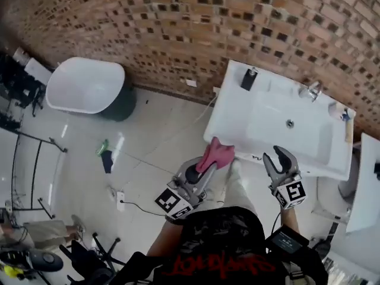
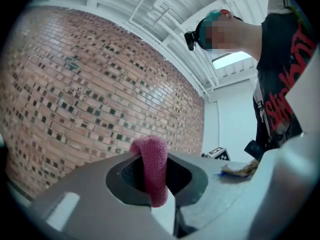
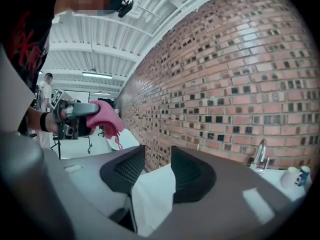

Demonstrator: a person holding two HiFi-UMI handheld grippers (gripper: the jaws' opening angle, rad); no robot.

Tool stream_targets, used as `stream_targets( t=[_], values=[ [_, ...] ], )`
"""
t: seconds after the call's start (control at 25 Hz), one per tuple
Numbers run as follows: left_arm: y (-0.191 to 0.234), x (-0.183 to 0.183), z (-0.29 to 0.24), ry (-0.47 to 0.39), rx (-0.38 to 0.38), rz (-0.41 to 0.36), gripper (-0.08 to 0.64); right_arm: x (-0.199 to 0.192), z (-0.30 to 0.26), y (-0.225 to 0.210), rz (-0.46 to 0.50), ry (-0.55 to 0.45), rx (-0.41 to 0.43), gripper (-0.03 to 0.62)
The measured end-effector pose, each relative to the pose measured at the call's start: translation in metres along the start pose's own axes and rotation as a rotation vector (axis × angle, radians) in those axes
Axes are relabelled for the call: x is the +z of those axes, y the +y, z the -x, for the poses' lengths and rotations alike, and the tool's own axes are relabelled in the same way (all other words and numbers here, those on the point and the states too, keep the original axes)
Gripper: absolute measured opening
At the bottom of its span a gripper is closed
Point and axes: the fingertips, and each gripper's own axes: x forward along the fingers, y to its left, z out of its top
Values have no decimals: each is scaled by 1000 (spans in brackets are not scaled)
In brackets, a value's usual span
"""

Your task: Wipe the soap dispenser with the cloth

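The black soap dispenser point(image 1: 249, 78) stands on the back left corner of the white sink point(image 1: 237, 120), against the brick wall. A pink cloth point(image 1: 218, 152) is pinched in my left gripper point(image 1: 208, 162), which hangs just off the sink's front left corner. In the left gripper view the cloth point(image 2: 154, 181) droops over between the jaws of the left gripper point(image 2: 150, 156). My right gripper point(image 1: 278, 157) hovers over the sink's front rim, jaws apart and empty. In the right gripper view the right gripper point(image 3: 157, 159) shows only white sink through its gap, with the cloth point(image 3: 106, 116) off to the left.
A chrome faucet point(image 1: 312, 90) and a small cup point(image 1: 339, 110) sit at the sink's back right. A white bathtub point(image 1: 83, 85) stands far left by the wall. Cables, a plug block point(image 1: 120, 200) and a green-blue item point(image 1: 104, 154) lie on the floor.
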Motion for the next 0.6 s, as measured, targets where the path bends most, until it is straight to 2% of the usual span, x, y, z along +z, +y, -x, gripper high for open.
stream_targets(
  t=[0.12,0.28,0.48,0.6],
  values=[
    [-33,-17,0,10,-82,57,44,12,38,31,19,13,-30,153],
    [-93,-34,-9,41,-200,90,44,-4,107,55,-42,5,-102,150],
    [-159,-42,-19,58,-265,32,44,-6,162,60,-21,-35,-108,147],
    [-197,-48,-35,79,-252,-10,44,-10,197,46,-10,-55,-116,147]
  ],
)
